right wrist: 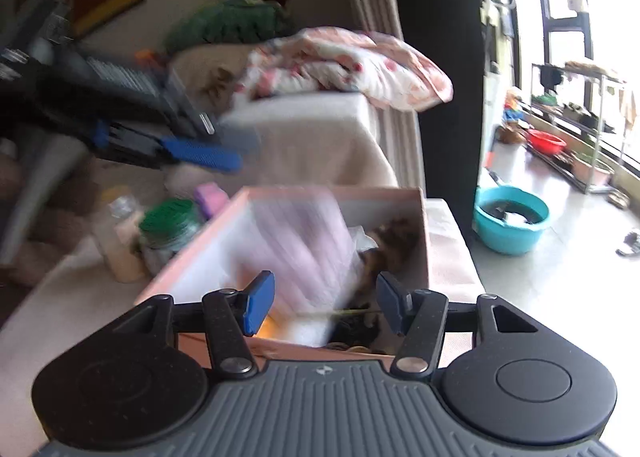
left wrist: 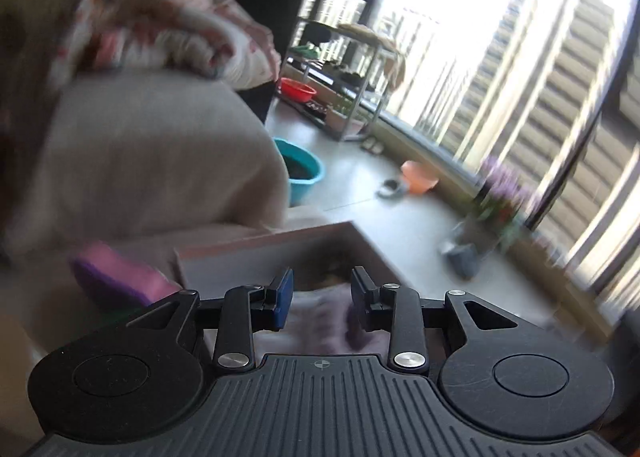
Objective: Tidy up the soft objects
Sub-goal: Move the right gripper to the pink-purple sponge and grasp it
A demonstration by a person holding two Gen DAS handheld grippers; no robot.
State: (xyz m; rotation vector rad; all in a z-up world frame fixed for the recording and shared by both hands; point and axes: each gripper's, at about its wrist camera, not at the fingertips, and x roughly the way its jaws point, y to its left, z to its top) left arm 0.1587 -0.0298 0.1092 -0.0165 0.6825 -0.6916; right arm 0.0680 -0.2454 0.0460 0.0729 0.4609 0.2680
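Support surface: table (right wrist: 448, 257) draped in pale beige cloth. Pink cardboard box (right wrist: 424, 241) stands directly on it, open at the top, just ahead of the right gripper's fingers (right wrist: 260, 299) and spanning the gap between them. Left of the left-hand finger, beside the box wall: green-lidded jar (right wrist: 170, 223), pale bottle (right wrist: 120, 241), pink-purple soft item (right wrist: 212, 197); all blurred, contact with the box unclear.

Beyond the box: cloth-covered block (right wrist: 320, 137), a floral pillow (right wrist: 348, 69) on top.

Grey floor (right wrist: 560, 297), right of the right-hand finger: teal basin (right wrist: 510, 219), red basin (right wrist: 546, 143) further off.
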